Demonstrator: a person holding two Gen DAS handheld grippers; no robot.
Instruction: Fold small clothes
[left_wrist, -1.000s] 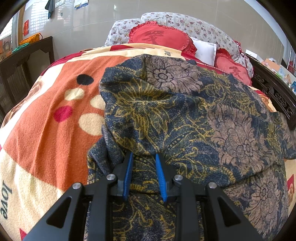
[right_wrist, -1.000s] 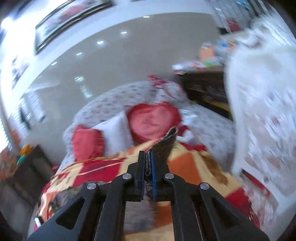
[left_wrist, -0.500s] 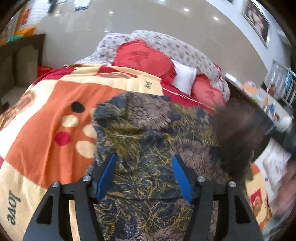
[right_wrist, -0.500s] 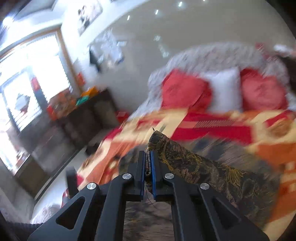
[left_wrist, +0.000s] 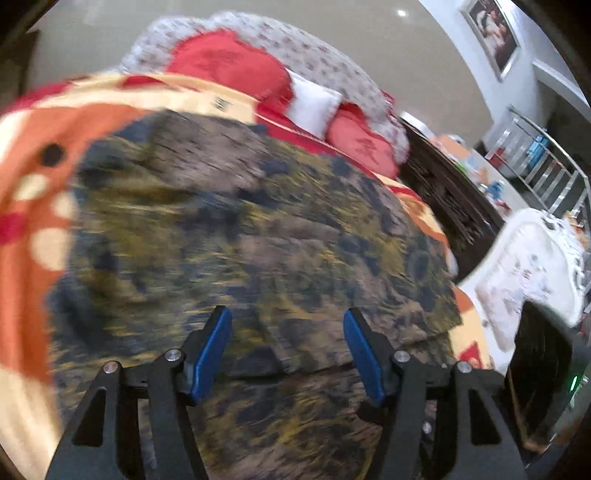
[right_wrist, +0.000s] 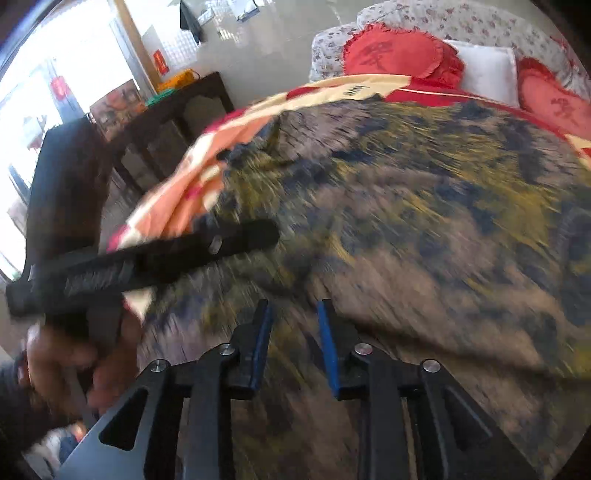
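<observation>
Both wrist views, blurred by motion. A dark floral-print garment (left_wrist: 258, 229), navy with yellow and brown-grey pattern, lies spread over the middle of the bed, on an orange, cream and red blanket (left_wrist: 26, 258). In the left wrist view a fold edge of the garment runs across the cloth just ahead of the gripper, an upper layer lying over a lower one.

Left gripper (left_wrist: 287, 350): released, its blue-padded fingers (left_wrist: 210, 349) set wide apart above the near part of the garment, with nothing between them. Whether the tips touch the cloth cannot be told.

Right gripper (right_wrist: 293, 345): also released, the blue pads parted with a clear gap and only garment cloth visible beyond it. In this view the left gripper (right_wrist: 147, 260) appears as a dark bar at the left side of the bed, over the garment's left edge, held by the person's left hand (right_wrist: 77, 365).

At the head of the bed: two red round cushions (right_wrist: 400, 51), a white pillow (right_wrist: 487, 66) between them, and a floral-print pillow (left_wrist: 317, 62) behind. A dark wooden table (right_wrist: 166, 122) stands beside the bed near the window.
</observation>
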